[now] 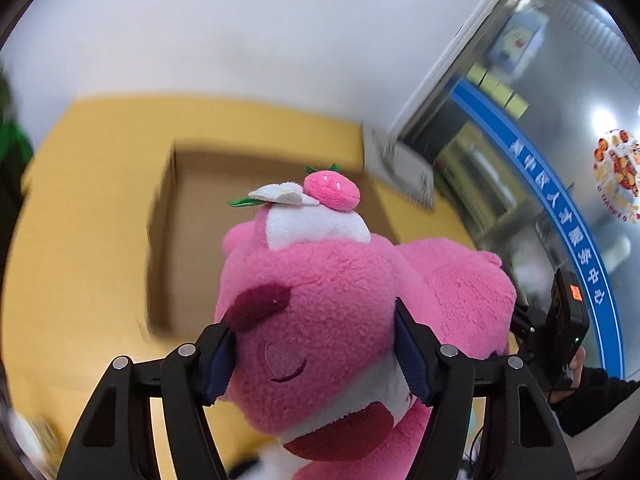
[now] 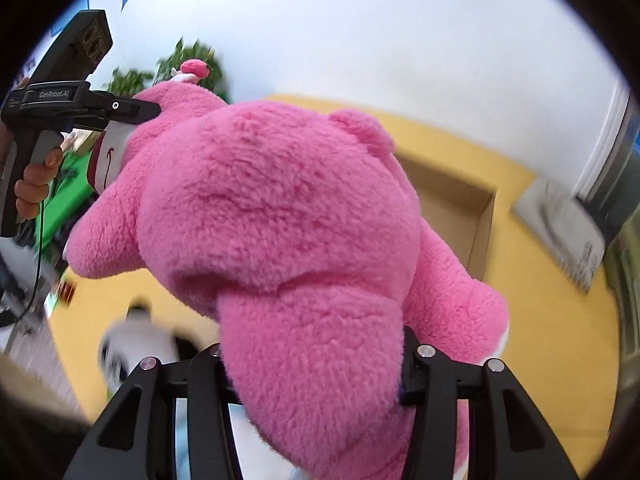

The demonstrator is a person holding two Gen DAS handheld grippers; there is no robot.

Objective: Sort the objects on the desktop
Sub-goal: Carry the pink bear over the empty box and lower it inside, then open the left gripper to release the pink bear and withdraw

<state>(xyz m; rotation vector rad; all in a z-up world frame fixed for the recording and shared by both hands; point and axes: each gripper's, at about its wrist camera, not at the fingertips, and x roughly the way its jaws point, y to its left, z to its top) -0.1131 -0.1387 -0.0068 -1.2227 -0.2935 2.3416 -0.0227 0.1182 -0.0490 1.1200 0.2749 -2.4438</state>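
A big pink plush bear (image 1: 320, 300) with a white patch and a small pink strawberry on its head is held in the air by both grippers. My left gripper (image 1: 316, 356) is shut on the bear's head, fingers pressed into both sides of its face. My right gripper (image 2: 312, 368) is shut on the bear's leg or lower body (image 2: 288, 240). The left gripper also shows in the right wrist view (image 2: 132, 114) at the bear's head. An open cardboard box (image 1: 224, 208) lies on the yellow table (image 1: 80, 240) beyond the bear.
A white and grey flat object (image 2: 560, 224) lies on the table right of the box (image 2: 460, 208). A blurred black-and-white plush (image 2: 136, 340) lies on the table below the bear. Green plants (image 2: 192, 64) stand at the far left. A glass door (image 1: 540, 140) stands right.
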